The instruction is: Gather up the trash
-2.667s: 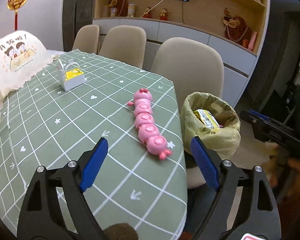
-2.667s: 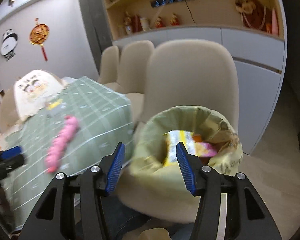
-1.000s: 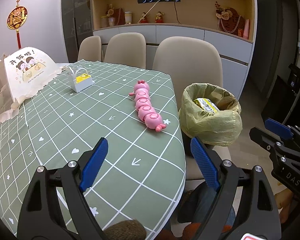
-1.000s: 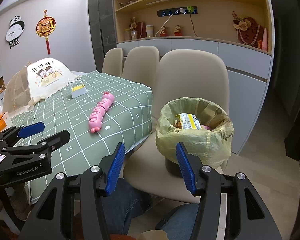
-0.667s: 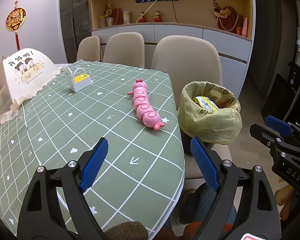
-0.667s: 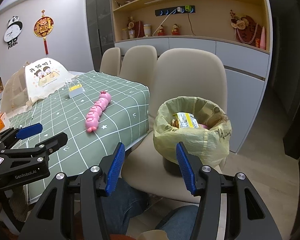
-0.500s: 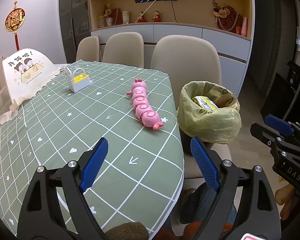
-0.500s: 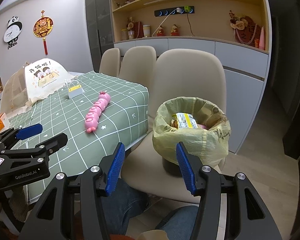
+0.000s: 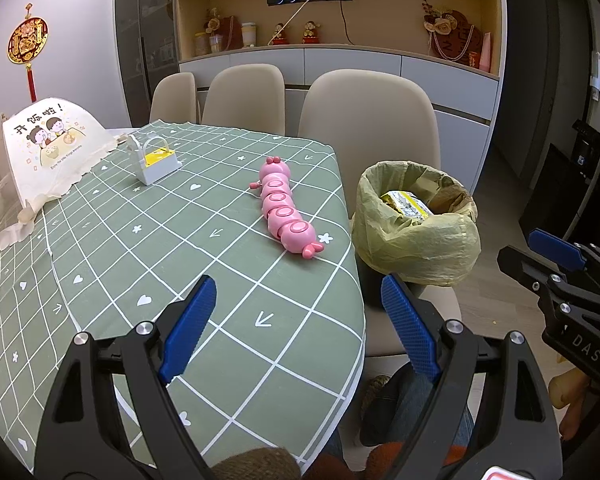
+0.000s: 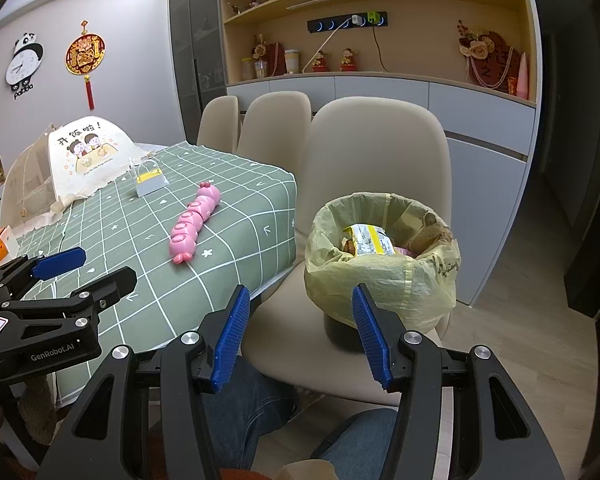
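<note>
Trash, including a yellow wrapper (image 10: 370, 238), already sat in the yellow-lined bin (image 10: 384, 276); both grippers (image 9: 296, 326) (image 10: 302, 334) gaped wide, empty; collection looked finished.

Green white-gridded tablecloth (image 9: 172, 248), pink caterpillar toy (image 9: 286, 216), seemingly yellowish bin bag (image 10: 380, 276).

Home dining room: clothed table (image 9: 148, 248), 3 chairs (image 9: 370, 120), knick-knack shelves (image 10: 380, 68).
</note>
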Available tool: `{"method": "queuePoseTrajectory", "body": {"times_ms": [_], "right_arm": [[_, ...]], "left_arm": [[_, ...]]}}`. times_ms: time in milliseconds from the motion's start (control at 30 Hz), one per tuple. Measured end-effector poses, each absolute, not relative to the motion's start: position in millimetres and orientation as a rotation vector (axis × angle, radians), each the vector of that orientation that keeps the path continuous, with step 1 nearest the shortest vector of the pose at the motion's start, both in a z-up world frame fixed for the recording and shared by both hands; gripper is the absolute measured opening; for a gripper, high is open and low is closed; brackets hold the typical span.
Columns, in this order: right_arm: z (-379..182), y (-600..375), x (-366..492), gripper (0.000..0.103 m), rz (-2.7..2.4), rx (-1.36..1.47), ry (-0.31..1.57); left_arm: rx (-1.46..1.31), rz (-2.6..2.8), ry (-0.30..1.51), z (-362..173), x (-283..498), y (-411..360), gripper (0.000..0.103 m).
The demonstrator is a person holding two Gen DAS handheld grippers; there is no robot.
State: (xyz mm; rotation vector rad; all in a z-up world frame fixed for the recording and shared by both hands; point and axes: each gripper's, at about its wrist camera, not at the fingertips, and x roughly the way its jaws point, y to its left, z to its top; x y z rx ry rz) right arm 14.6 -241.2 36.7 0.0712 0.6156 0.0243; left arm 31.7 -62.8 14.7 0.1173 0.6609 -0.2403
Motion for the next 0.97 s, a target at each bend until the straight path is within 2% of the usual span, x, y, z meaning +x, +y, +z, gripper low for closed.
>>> {"method": "queuePoseTrajectory", "body": {"times_ms": [567,733,833,967], "right_arm": [[34.7,-239.1,12.1,0.05,0.024,0.08,0.62],[33.7,-235.4,16.0,0.05,0.031,0.069,0.622],[36.9,-227.5,25.4,0.05,0.065,0.049,0.612],[46.7,-191.3,58.4,0.05,0.218,0.023,0.617]], "left_arm": [[0.116,-0.267,0.663,13.3,31.9,-63.9,0.081],[0.093,-0.263,0.711,7.9,39.5,-59.6,0.081],[0.038,-0.23,0.777,8.0,56.7,-41.7,0.081],[-0.085,-0.025,0.782,16.9,96.7,35.1,0.081]]}}
